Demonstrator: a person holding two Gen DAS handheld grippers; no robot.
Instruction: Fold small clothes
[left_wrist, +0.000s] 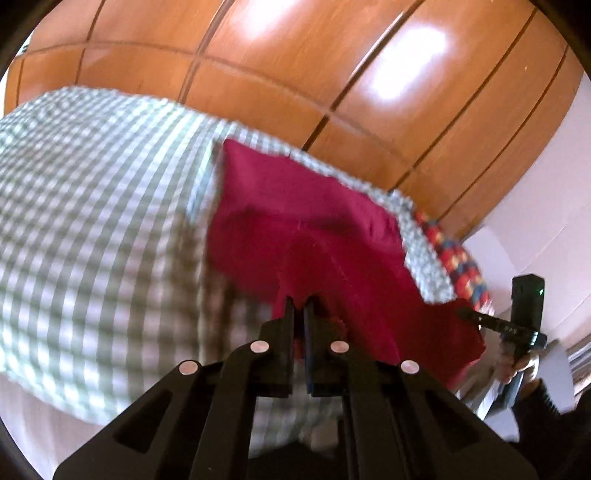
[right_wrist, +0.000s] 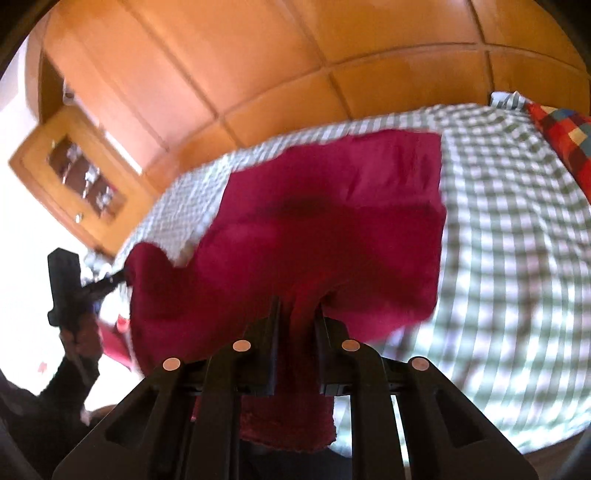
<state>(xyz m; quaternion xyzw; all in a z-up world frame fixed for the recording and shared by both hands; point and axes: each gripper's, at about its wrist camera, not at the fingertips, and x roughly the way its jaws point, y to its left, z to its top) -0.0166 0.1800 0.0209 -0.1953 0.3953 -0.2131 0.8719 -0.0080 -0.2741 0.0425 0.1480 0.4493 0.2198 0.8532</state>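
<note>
A dark red cloth (left_wrist: 314, 229) is held up over a bed with a green-and-white checked cover (left_wrist: 92, 206). My left gripper (left_wrist: 300, 301) is shut on the cloth's near edge. In the left wrist view the right gripper (left_wrist: 469, 314) grips the cloth's far right corner. In the right wrist view the same red cloth (right_wrist: 332, 206) hangs over the checked bed cover (right_wrist: 517, 240). My right gripper (right_wrist: 298, 304) is shut on a bunched edge of it. The left gripper (right_wrist: 122, 277) holds the cloth's far left corner there.
Orange wooden wardrobe doors (left_wrist: 295, 66) stand behind the bed. A multicoloured patchwork pillow (right_wrist: 565, 144) lies at the bed's end. A wooden cabinet with glass doors (right_wrist: 81, 173) stands at the left in the right wrist view.
</note>
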